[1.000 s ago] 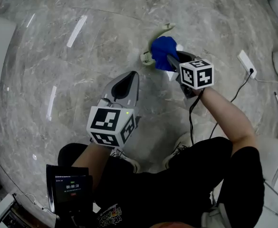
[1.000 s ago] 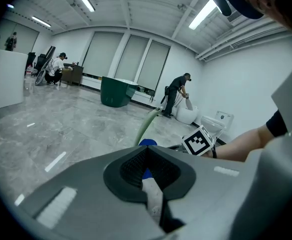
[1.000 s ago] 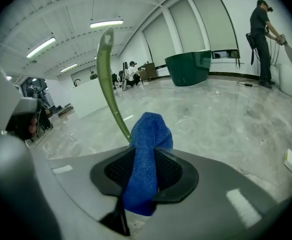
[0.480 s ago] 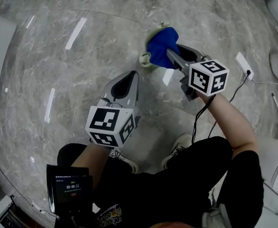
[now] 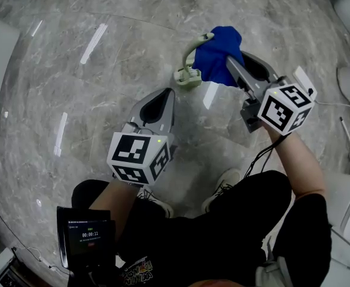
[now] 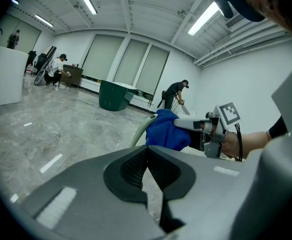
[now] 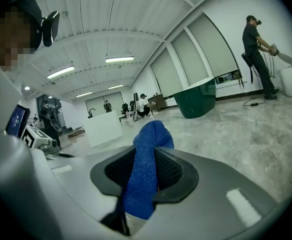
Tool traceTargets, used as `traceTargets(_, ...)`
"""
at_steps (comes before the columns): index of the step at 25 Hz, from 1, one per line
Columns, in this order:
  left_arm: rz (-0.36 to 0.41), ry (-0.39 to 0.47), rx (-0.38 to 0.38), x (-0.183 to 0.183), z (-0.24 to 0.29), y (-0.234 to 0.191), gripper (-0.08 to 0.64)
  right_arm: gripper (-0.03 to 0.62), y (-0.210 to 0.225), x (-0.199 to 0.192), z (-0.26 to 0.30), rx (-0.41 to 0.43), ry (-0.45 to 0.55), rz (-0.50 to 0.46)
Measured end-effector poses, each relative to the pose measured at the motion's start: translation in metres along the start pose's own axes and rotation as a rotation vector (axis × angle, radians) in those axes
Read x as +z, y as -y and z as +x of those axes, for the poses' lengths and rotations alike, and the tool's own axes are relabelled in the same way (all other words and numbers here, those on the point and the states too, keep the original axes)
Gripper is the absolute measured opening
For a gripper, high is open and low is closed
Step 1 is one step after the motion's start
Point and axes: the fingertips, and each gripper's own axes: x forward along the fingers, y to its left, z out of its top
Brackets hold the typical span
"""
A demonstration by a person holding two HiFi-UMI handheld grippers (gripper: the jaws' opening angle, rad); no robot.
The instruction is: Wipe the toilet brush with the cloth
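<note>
- The right gripper (image 5: pixel 237 66) is pinching a blue cloth (image 7: pixel 146 149). A fold of it sticks up between the two dark pads and another hangs below them.
- In the head view the cloth bunches at this gripper's tip, against the top end of the toilet brush (image 5: pixel 190 64).
- The brush is pale. Its lower end sits on the grey marble floor (image 5: pixel 103 100) and its curved handle rises towards the cloth. It looks as if the cloth touches the handle, though the overlap makes this hard to confirm.
- The left gripper (image 6: pixel 146 153) has its jaws pressed together with nothing between them. It is held near the brush, on its left in the head view, and apart from it.
- A white power strip (image 5: pixel 302 78) lies on the floor beyond the right gripper's marker cube.
</note>
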Motion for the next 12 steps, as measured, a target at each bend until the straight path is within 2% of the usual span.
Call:
traceTargets(3,-0.002,0.000,0.003,0.000,0.001,-0.001,0.011,0.112,0.015,-0.020,0.005,-0.029,-0.048,0.030)
traceTargets(6,-0.008,0.005,0.006,0.000,0.001,-0.001,0.011,0.109,0.028,-0.063,0.009,-0.041,-0.146,0.159)
traceTargets(8,-0.005,0.013,0.011,0.002,0.000,-0.003,0.011,0.109,0.022,-0.094,0.010,-0.017,-0.208,0.198)
traceTargets(12,0.016,0.040,0.047,0.013,-0.004,-0.015,0.011,0.109,-0.019,-0.146,0.032,0.057,-0.351,0.098)
